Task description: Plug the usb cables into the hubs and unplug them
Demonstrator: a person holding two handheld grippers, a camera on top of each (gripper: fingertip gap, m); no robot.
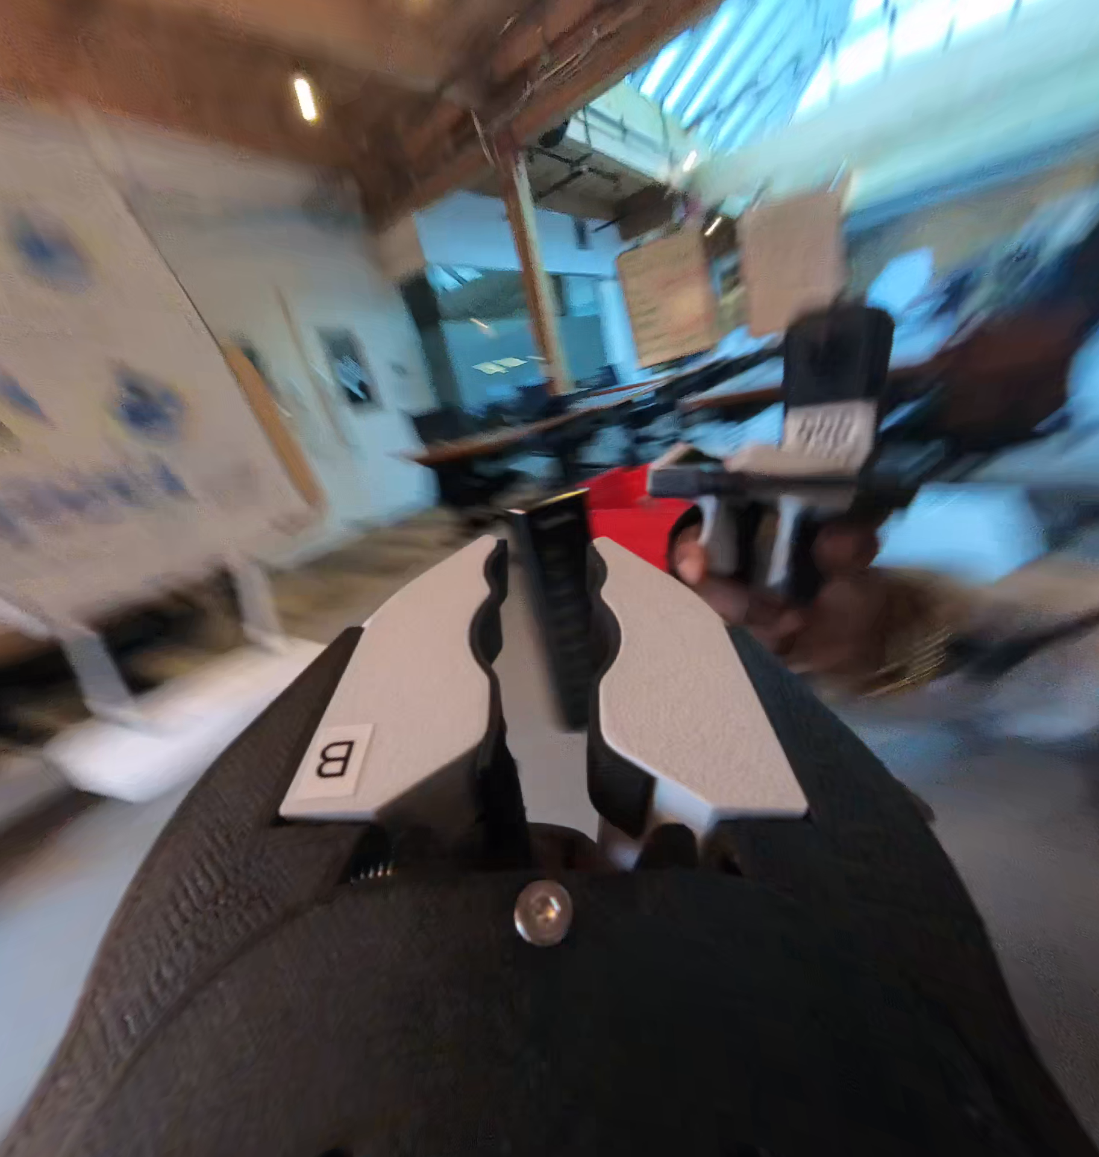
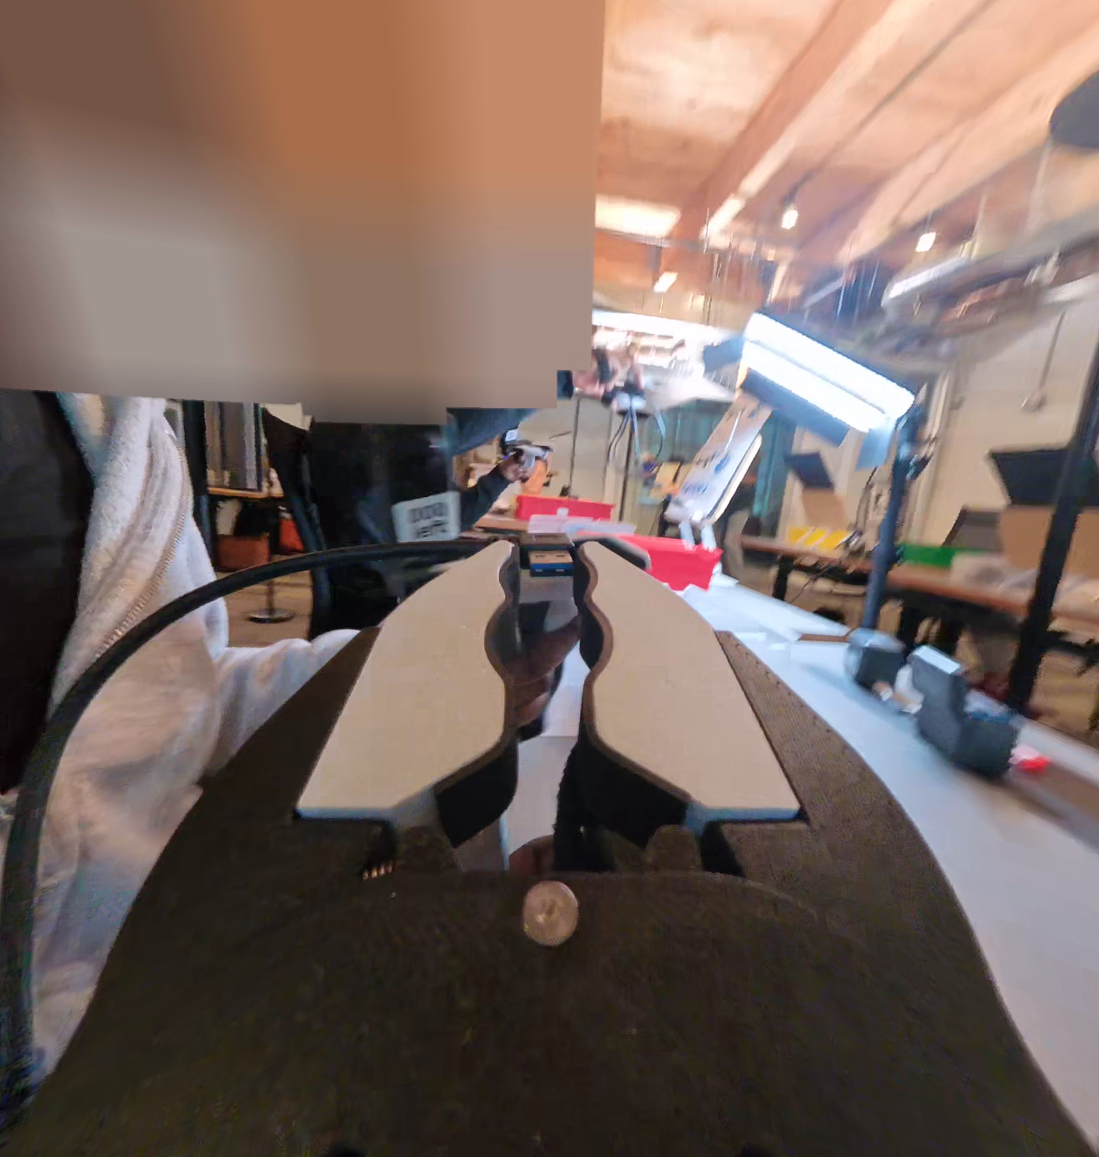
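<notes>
Left tongs pinching a black hub edge-on, lifted off the desk. Right tongs pinching a usb plug, blue insert facing out, cable looping back left. Both in mid-air, apart, left view motion-blurred. Risks: plug meeting port tilted and jamming; hub twisting in the thin grip; cable tension dragging the plug askew.

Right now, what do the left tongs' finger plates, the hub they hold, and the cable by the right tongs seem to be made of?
Finger plates: matte grey, finely grained, likely painted metal or plastic. USB hub, clamped in the left tongs: glossy black ribbed plastic, by its sheen. USB cable left of the right tongs: black, apparently braided near the bottom edge.
</notes>
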